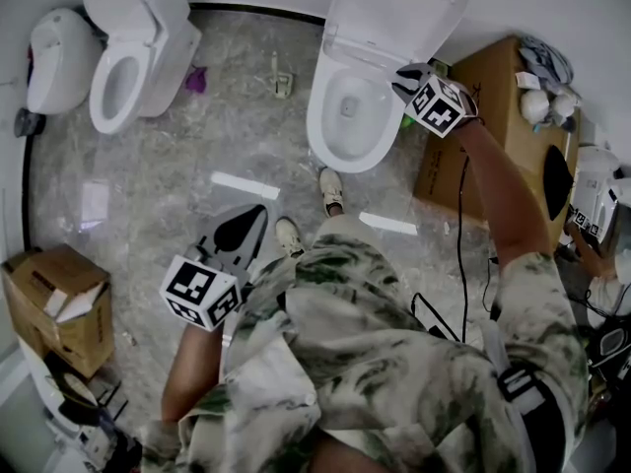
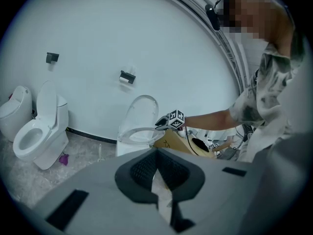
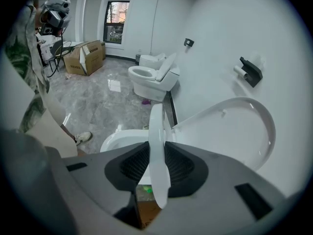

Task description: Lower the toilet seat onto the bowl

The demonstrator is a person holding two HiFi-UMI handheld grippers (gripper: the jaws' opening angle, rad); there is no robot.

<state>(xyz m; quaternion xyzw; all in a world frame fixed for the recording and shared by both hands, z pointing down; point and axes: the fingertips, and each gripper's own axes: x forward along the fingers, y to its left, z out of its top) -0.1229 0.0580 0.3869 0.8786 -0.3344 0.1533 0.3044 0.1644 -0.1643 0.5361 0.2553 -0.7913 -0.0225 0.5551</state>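
Right gripper (image 3: 157,150) clamps toilet seat (image 3: 155,121), bowl (image 3: 115,141) half-hidden

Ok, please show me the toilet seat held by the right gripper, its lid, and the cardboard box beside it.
toilet seat (image 3: 156,131): right gripper view, on its thin edge.
lid (image 1: 394,13): head view, middle of inner face.
cardboard box (image 1: 503,87): head view, top face.

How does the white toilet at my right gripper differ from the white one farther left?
Near white toilet: seat stands partway between lid and bowl, clamped in the right gripper. Far white toilet: lowered seat. Far has a boxy tank; near shows none. Both lids are up.
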